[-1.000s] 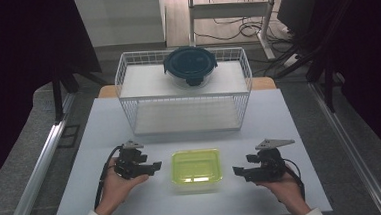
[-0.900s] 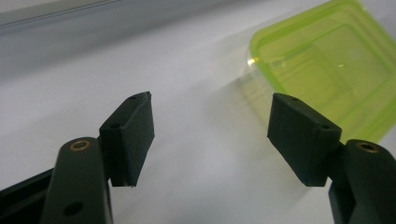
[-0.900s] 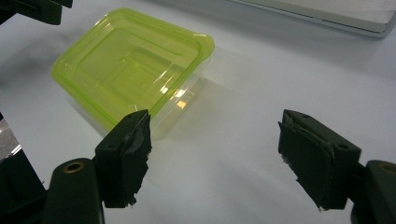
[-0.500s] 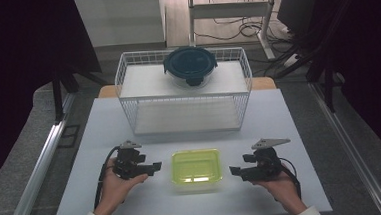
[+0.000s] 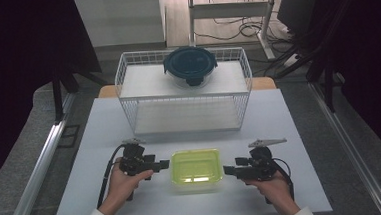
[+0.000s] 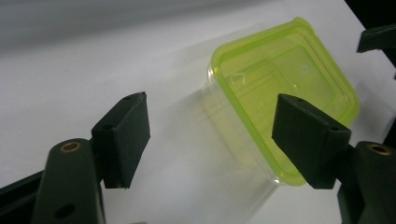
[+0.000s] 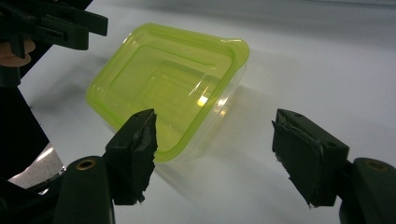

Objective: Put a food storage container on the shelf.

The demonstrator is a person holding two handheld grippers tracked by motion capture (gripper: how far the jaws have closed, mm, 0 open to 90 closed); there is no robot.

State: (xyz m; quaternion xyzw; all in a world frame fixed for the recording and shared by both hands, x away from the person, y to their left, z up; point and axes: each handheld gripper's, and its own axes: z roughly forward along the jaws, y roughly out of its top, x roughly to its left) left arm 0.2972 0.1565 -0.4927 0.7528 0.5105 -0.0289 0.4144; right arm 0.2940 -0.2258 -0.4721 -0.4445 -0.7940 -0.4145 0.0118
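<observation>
A clear rectangular container with a lime-green lid (image 5: 195,166) sits near the table's front edge, between my two grippers. My left gripper (image 5: 161,164) lies just left of it and points at its left side. In the left gripper view (image 6: 210,100) its jaws stand open after widening a little, and the container (image 6: 280,79) lies beyond them without touching the pads. My right gripper (image 5: 228,170) points at the container's right side. In the right gripper view (image 7: 215,116) its jaws have just narrowed slightly but stay open. One corner of the container (image 7: 168,79) sits beyond the left pad, untouched.
A white wire basket rack (image 5: 186,112) stands at the back of the white table (image 5: 290,126). A round container with a dark blue lid (image 5: 190,66) rests on top of it. Bare table lies between the rack and the green-lidded container.
My right gripper has edged a little left toward the container. The left hand has barely shifted. The container has not moved.
</observation>
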